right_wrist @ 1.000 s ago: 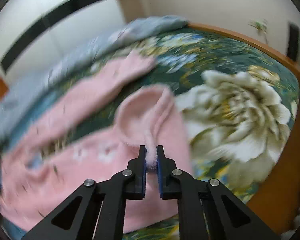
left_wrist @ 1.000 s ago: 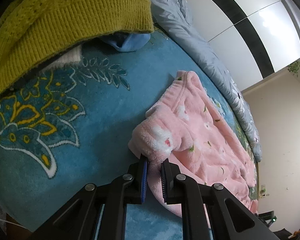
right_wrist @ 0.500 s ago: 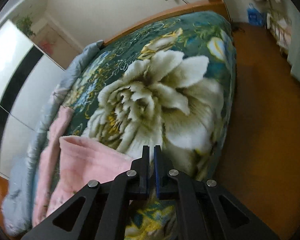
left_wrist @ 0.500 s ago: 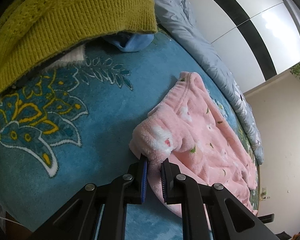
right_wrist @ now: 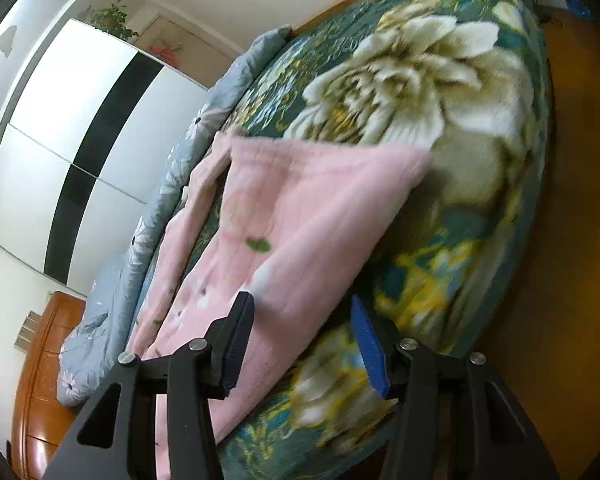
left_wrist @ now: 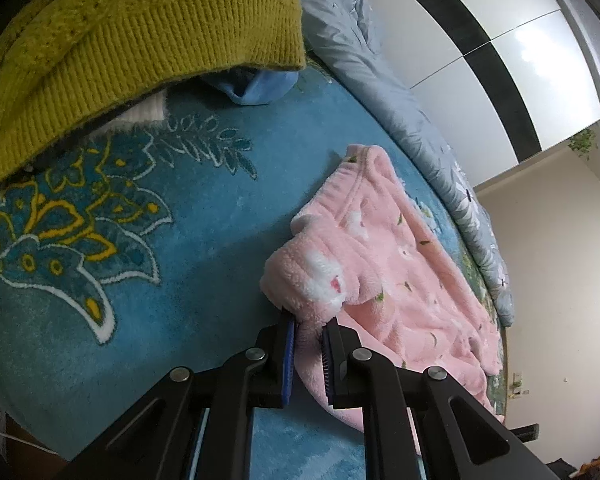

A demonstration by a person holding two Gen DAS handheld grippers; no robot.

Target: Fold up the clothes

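A pink fleece garment with small flowers [left_wrist: 400, 272] lies spread on the bed. My left gripper [left_wrist: 309, 330] is shut on its near bunched edge, with pink fabric between the blue pads. In the right wrist view the same pink garment [right_wrist: 300, 216] lies flat on the flowered blanket, one leg end toward the bed's far side. My right gripper [right_wrist: 300, 316] is open above its near edge, the jaws wide apart and empty.
A mustard knit sweater [left_wrist: 132, 40] and a light blue item [left_wrist: 260, 84] lie at the back left on the blue flowered blanket [left_wrist: 100, 280]. A grey quilt [right_wrist: 148, 240] runs along the far side. The bed edge and wooden floor [right_wrist: 572, 240] are at the right.
My right gripper has let go of the pink garment and opened wide; the fabric it held now lies flat on the bed. My left gripper keeps its hold, hardly moved.
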